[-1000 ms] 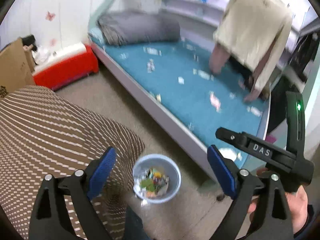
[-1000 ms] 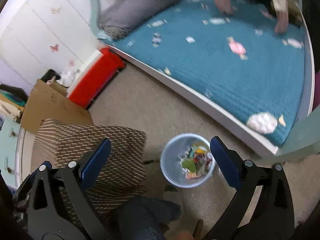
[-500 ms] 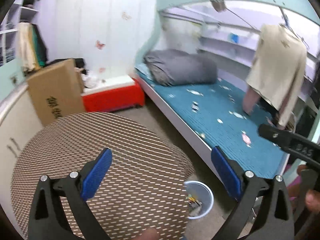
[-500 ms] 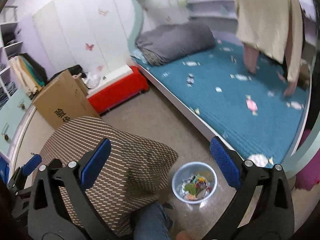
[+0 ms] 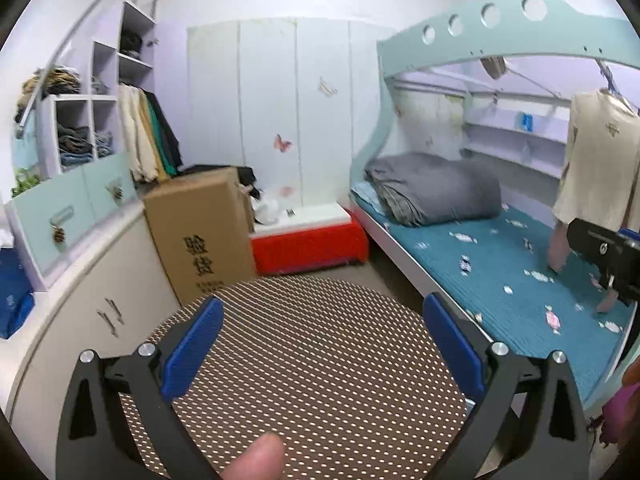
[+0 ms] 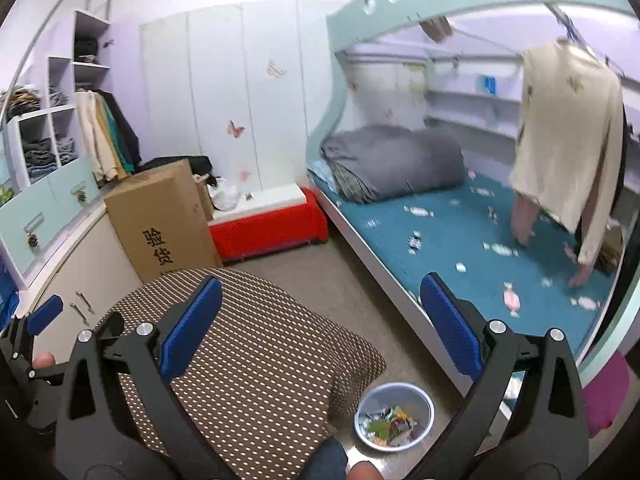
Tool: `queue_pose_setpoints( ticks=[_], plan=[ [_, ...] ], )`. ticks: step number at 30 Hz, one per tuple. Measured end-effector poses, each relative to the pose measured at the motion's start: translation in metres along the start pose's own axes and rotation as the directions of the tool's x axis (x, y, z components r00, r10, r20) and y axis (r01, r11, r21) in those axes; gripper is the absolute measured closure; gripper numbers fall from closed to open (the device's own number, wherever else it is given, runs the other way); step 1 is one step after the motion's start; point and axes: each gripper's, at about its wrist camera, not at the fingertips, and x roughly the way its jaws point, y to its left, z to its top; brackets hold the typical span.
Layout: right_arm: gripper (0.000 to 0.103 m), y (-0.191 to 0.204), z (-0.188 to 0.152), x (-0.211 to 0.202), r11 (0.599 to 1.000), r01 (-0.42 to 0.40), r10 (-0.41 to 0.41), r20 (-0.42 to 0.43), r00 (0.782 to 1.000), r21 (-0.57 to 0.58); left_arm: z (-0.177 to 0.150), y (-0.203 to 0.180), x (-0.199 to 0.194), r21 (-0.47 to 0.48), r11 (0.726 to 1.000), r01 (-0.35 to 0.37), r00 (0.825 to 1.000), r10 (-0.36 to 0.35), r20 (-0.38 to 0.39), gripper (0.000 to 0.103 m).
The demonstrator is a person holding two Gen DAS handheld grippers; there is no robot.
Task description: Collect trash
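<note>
A small clear trash bin (image 6: 394,416) with colourful wrappers inside stands on the floor between the brown dotted cushion (image 6: 248,364) and the bed. Several candy wrappers (image 6: 418,240) lie scattered on the blue bed mat (image 6: 448,248); they also show in the left wrist view (image 5: 464,263). My right gripper (image 6: 320,328) is open and empty, held above the cushion and bin. My left gripper (image 5: 322,340) is open and empty over the cushion (image 5: 312,376). The bin is hidden in the left wrist view.
A folded grey quilt (image 6: 394,162) lies at the bed's head. A cream garment (image 6: 568,140) hangs over the bed. A cardboard box (image 6: 160,220) and red storage box (image 6: 268,228) stand by the white wardrobe. A cabinet (image 5: 92,300) runs along the left.
Both grippers have tilted up from looking down at the floor and bin to looking across the room. The bin has dropped out of the left wrist view. Both stay open.
</note>
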Motion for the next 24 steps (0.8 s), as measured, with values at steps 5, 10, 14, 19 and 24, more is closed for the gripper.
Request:
queue_pose_setpoints(
  ticks=[5,10,14,19,24],
  plan=[
    [0.006,0.016,0.005,-0.016,1.0,-0.013,0.014,0.039,0.999,-0.026,0.009,0.014,-0.024,-0.039,0.997,-0.069,0.997,0.07,0.045,0.005],
    [0.006,0.021,0.011,-0.027,0.999,-0.011,0.014,0.076,0.997,-0.04,0.014,0.019,-0.038,-0.061,0.995,-0.076,0.994,0.08,0.071,0.005],
    [0.006,0.022,0.012,-0.03,0.999,-0.008,0.012,0.087,0.996,-0.043,0.017,0.022,-0.047,-0.078,0.995,-0.063,0.993,0.07,0.093,0.005],
    [0.006,0.022,0.014,-0.033,0.999,-0.009,0.013,0.098,0.995,-0.044,0.02,0.019,-0.056,-0.081,0.995,-0.062,0.99,0.072,0.118,0.005],
    [0.006,0.02,0.015,-0.034,0.999,-0.014,0.019,0.103,0.995,-0.049,0.021,0.016,-0.059,-0.084,0.994,-0.064,0.989,0.074,0.129,0.005]
  ],
)
